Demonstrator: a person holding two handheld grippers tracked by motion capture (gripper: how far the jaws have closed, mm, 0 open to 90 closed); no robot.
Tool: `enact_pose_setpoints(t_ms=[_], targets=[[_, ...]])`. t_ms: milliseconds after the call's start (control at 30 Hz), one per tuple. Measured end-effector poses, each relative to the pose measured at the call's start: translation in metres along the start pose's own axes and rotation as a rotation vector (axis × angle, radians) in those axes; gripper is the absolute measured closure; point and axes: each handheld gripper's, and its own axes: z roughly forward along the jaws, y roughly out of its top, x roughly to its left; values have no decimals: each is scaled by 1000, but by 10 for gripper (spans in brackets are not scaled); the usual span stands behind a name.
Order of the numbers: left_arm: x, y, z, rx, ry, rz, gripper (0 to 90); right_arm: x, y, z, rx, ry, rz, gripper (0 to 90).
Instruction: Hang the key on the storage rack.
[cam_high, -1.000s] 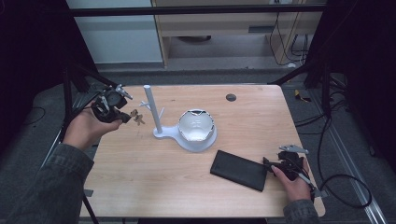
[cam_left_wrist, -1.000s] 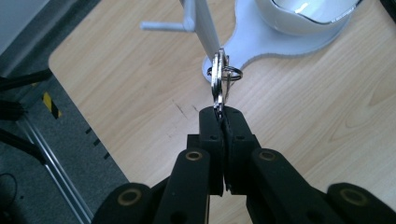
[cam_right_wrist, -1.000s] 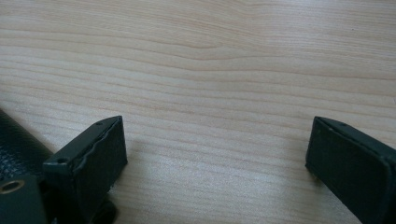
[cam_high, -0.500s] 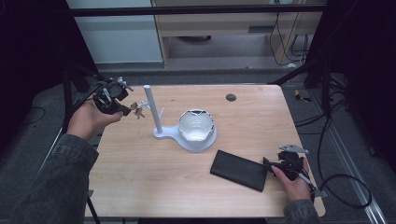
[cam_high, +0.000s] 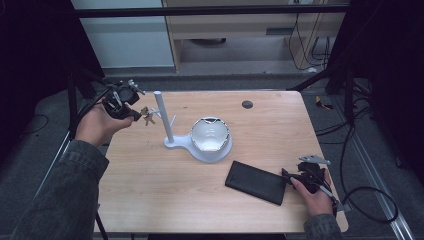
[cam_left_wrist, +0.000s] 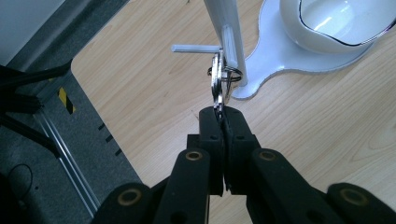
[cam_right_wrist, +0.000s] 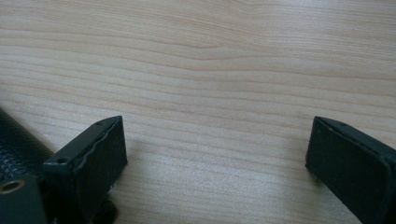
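Left gripper (cam_left_wrist: 223, 114) is clamped tight on a bunch of keys (cam_left_wrist: 218, 84), held against the white stand's post (cam_left_wrist: 229, 32) by its peg. Right gripper (cam_right_wrist: 215, 154) rests wide open and empty on the bench (cam_high: 150, 195), beside a black wallet (cam_high: 255, 181).

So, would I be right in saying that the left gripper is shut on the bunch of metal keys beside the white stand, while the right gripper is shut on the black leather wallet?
Not quite: the right gripper is open, its jaws wide apart over bare wood, with the flat black leather wallet beside it, as the right gripper view shows. The left gripper is indeed shut on the bunch of metal keys by the white stand's post.
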Motion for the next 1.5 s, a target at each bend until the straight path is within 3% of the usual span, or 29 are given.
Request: enact_pose_setpoints(t_ms=[767,800,867,900,1033,1167,1333,1500], targets=[[-2,5,18,-9,-6,-2,877,-1,-1,0,-2,1,-10,54],[-2,3,18,-28,-1,-4,849,-1,-1,0,-2,1,-11,54],[-3,-4,13,-92,35,-14,669,-1,-1,0,-2,2,-11,54],[-5,-7,12,-111,34,-11,646,-1,-1,0,-2,3,-11,53],[-22,-30,7,-190,49,-2,508,0,0,-1,3,6,4,53],[-44,-49,11,-249,32,6,433,0,0,-1,2,7,7,53],[-75,-62,26,-281,-11,32,364,0,0,-1,2,7,8,53],[-105,-60,50,-287,-69,70,324,0,-1,-1,1,6,3,53]])
